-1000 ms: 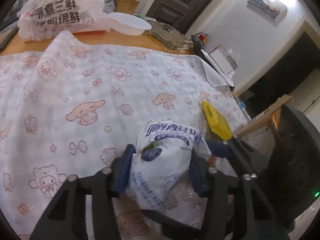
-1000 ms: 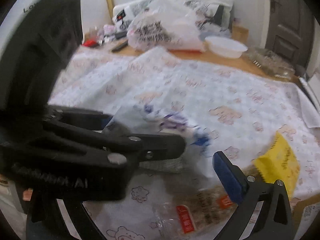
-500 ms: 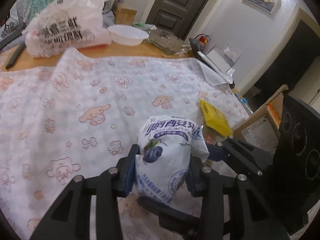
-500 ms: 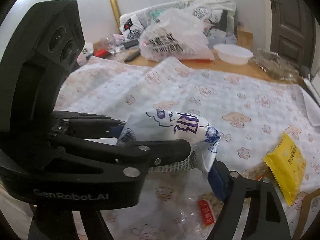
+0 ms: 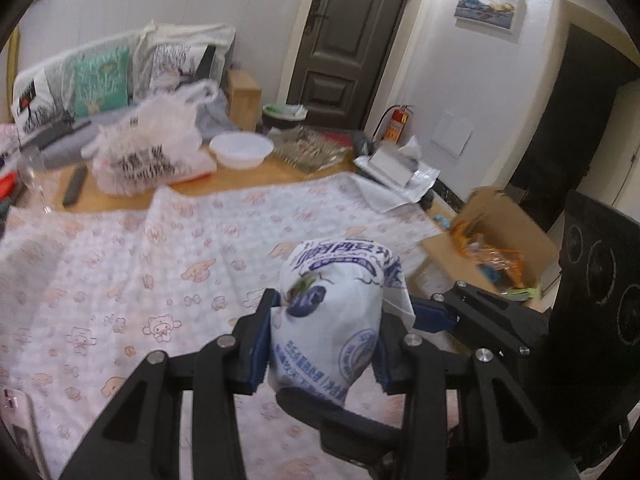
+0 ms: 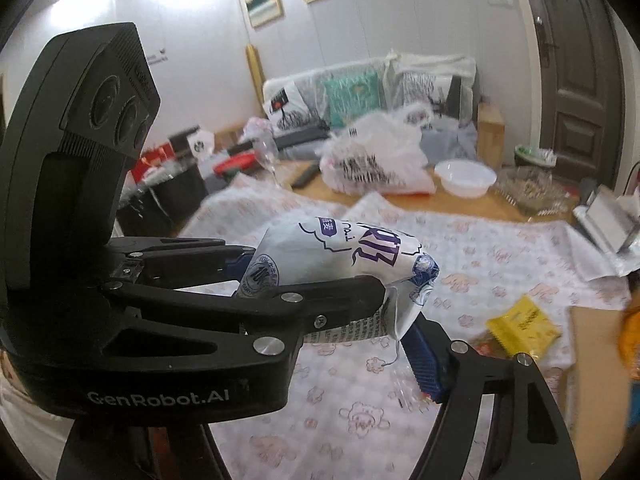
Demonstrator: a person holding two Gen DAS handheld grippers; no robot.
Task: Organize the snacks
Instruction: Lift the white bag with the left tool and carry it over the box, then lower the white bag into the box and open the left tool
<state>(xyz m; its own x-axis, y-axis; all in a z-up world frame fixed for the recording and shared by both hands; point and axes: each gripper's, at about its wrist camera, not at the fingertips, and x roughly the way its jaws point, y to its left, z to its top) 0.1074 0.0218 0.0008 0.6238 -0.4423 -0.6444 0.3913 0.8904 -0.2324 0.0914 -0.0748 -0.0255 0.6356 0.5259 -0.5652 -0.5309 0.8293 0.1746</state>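
The left gripper [image 5: 322, 340] pinches a white snack bag with blue print [image 5: 334, 320] between its blue pads, the bag squeezed upright and clear of the table. The right gripper [image 6: 394, 318] sits just beside it; its jaws have just been closing, and the bag's crimped end [image 6: 404, 304] hangs between them, touching the blue pad of the lower finger [image 6: 424, 354], but whether both pads press on it cannot be told. Below lies a tablecloth with cartoon print [image 5: 132, 280]. On it, near the right edge, rests a yellow snack packet [image 6: 522, 322]. Off the table's edge stands an open cardboard box [image 5: 496, 240] holding packets. Farther back, on bare wood, are a white plastic bag [image 5: 152, 156] and a white bowl [image 5: 242, 150].
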